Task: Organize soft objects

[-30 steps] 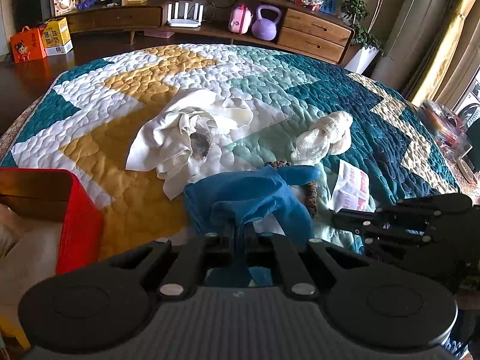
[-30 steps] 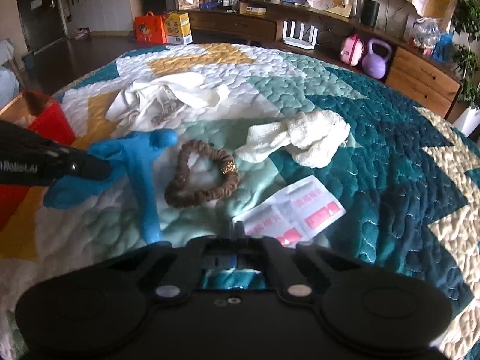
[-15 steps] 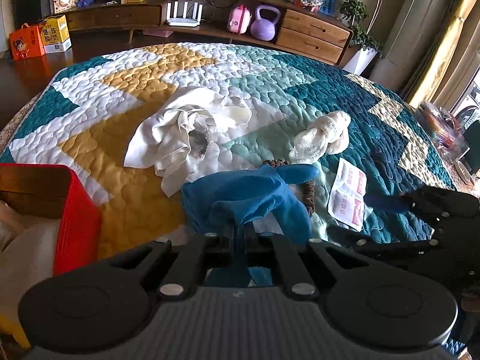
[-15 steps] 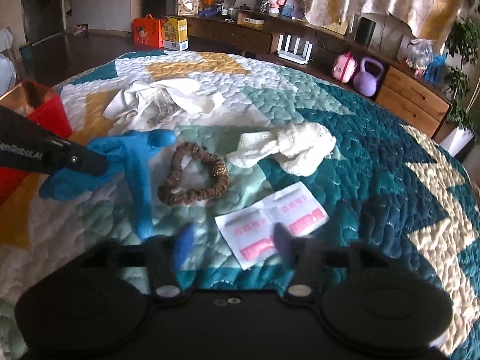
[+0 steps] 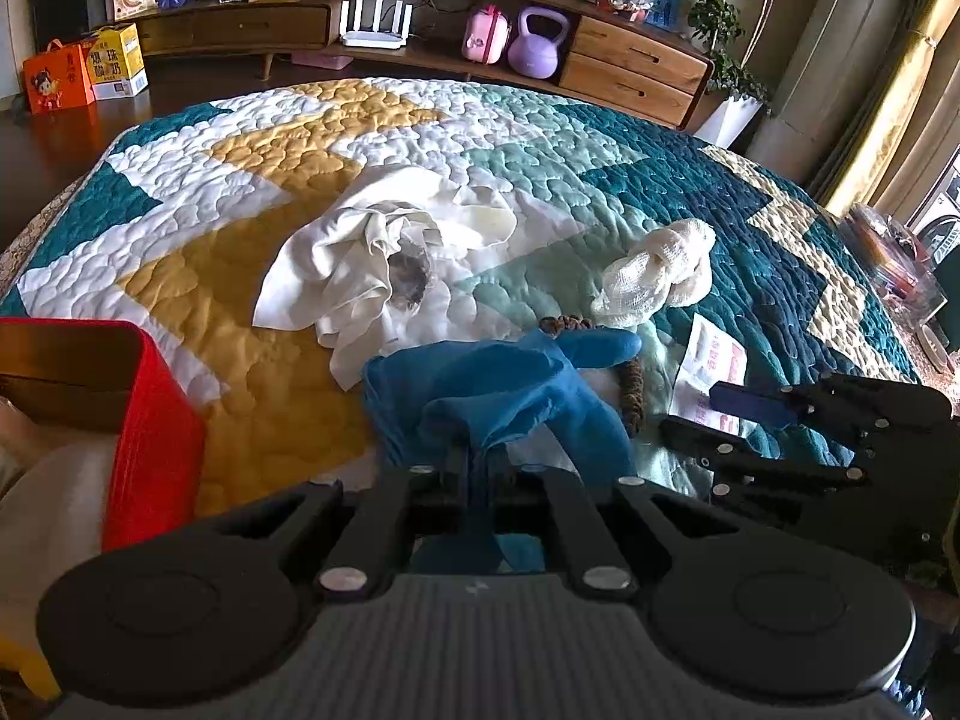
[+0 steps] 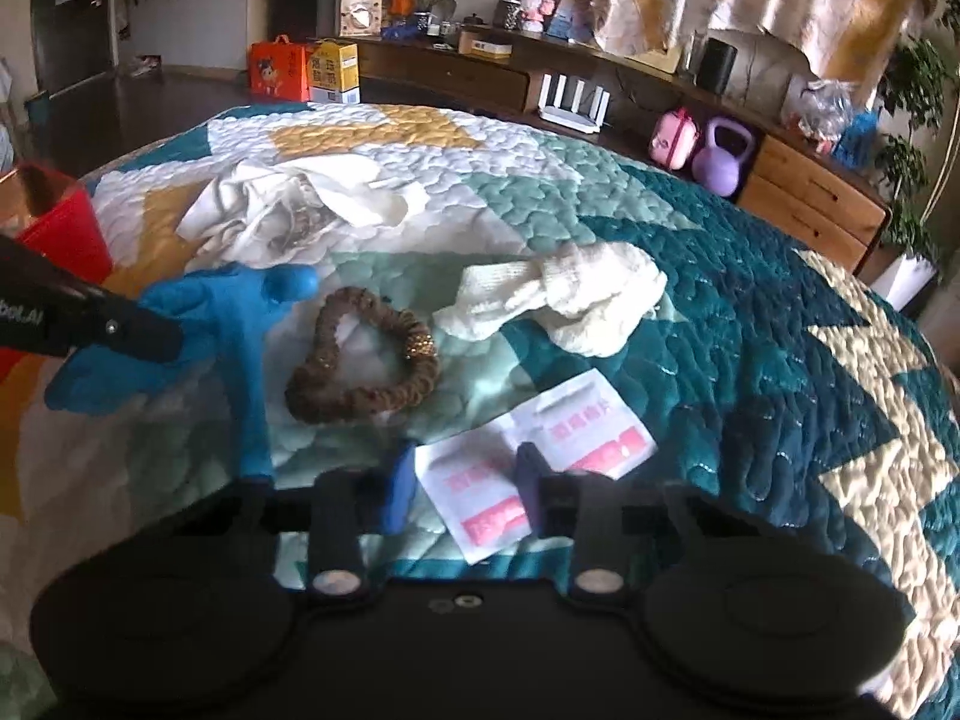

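Clearly the sorting is only beginning. The left claw (image 5: 474,468) is clenched on the blue glove (image 5: 510,396), lifted beside the red box (image 5: 150,438) at the near left. The right claw (image 6: 465,489) is closing over the packet (image 6: 534,456), not yet pinching it. Scrunchie (image 6: 360,360), gauze (image 6: 558,300) and white cloth (image 6: 288,204) lie on the bed (image 6: 750,360).

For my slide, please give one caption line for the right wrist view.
Right gripper closing over a white-and-pink packet while the left gripper holds a blue glove beside a brown scrunchie.
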Motion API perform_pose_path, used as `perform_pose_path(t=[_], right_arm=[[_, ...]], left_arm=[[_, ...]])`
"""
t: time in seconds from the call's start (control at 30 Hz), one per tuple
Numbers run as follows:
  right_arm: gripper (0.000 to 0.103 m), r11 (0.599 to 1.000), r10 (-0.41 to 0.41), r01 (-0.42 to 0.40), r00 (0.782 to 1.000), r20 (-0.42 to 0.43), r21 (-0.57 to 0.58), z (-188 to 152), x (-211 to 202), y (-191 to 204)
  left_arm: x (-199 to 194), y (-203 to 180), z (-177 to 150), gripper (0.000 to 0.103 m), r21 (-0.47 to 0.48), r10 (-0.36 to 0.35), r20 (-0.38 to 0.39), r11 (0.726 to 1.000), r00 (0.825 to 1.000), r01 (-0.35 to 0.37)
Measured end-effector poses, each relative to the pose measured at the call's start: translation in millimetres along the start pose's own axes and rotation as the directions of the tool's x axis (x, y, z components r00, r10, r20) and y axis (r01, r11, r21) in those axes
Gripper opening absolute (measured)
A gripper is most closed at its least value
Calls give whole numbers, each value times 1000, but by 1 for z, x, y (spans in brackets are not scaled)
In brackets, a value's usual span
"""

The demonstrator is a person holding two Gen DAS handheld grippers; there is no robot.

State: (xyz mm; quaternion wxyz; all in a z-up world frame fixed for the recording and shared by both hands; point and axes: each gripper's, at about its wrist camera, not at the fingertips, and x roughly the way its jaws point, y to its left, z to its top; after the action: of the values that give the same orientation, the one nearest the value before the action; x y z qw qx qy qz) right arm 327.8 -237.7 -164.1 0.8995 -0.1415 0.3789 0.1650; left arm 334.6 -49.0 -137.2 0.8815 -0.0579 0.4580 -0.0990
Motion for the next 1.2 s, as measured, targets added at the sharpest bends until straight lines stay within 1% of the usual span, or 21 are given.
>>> perform_pose_path(t=[0.1,0.13,0.17,0.2,0.23,0.27,0.3,0.37,0.43,0.5,0.53,0.57,0.6,0.67,0.7,0.77,0.8,0.83,1.03,1.13,1.2], right_arm=[[26,1000,7,-7,1000,-1,6,0,-1,-1],[21,1000,5,-5,1000,1,-2,0,-2,1],[9,1000,2,-2,1000,3,-9,0,-2,2],[1,1000,9,-9,1000,3,-11,1,-3,3],[0,1000,-1,1,1000,-2,-15,1,-3,6],[0,997,-70,70,998,1,-37,0,-2,9],[0,994,-100,100,995,1,-48,-3,-1,8],[0,997,-79,79,997,-1,-5,-4,-3,-1],[0,996,-83,82,997,4,14,-6,-9,-8],[0,997,-37,38,999,-18,69,-6,-14,-20],[5,994,-30,32,999,-21,101,-4,-16,-26],[20,991,-30,33,999,-31,129,-2,-17,-31],[23,988,-29,35,999,-42,150,0,-18,-36],[38,980,-34,44,998,-58,195,5,-15,-45],[42,974,-39,51,998,-56,222,6,-15,-49],[71,961,-48,59,998,-48,269,10,-16,-56],[75,952,-45,56,998,-46,302,11,-15,-61],[76,940,-40,53,998,-47,338,13,-13,-66],[76,873,-61,111,991,-120,474,23,13,-89],[75,869,-70,136,986,-155,476,24,24,-87],[77,874,-80,150,982,-168,462,25,29,-80]], left_arm=[[0,0,0,5,-1,0,-1,1000,1000,0],[1,1,0,5,-1,0,-1,1000,1000,0],[1,1,0,5,-1,-1,0,1000,1000,1],[1,1,0,5,-3,-1,0,1000,1000,1],[1,1,-1,5,-4,-2,1,1000,1000,2],[1,2,-1,5,-5,-3,2,1000,1000,3],[2,2,-2,5,-6,-3,3,1000,1000,3],[2,2,-2,5,-6,-6,2,1000,1000,6],[2,3,-2,5,-7,-7,1,1000,1000,7],[1,3,-2,5,-9,-11,2,1000,1000,11],[1,2,-2,5,-9,-11,2,1000,1000,11],[1,1,-2,5,-9,-12,2,1000,1000,12],[1,1,-2,5,-10,-15,3,1000,1000,15],[0,-1,-2,5,-8,-17,4,1000,1000,17],[0,-1,-2,5,-7,-19,5,1000,1000,19],[-1,-2,-2,5,-4,-21,6,1000,1000,21],[0,-1,-1,5,-4,-21,5,1000,1000,21],[0,-1,-2,5,-6,-21,6,1000,1000,21],[1,2,-1,5,-14,-29,2,999,1000,29],[2,3,-1,5,-15,-33,1,999,999,33],[4,5,-1,5,-18,-36,0,999,999,36]])
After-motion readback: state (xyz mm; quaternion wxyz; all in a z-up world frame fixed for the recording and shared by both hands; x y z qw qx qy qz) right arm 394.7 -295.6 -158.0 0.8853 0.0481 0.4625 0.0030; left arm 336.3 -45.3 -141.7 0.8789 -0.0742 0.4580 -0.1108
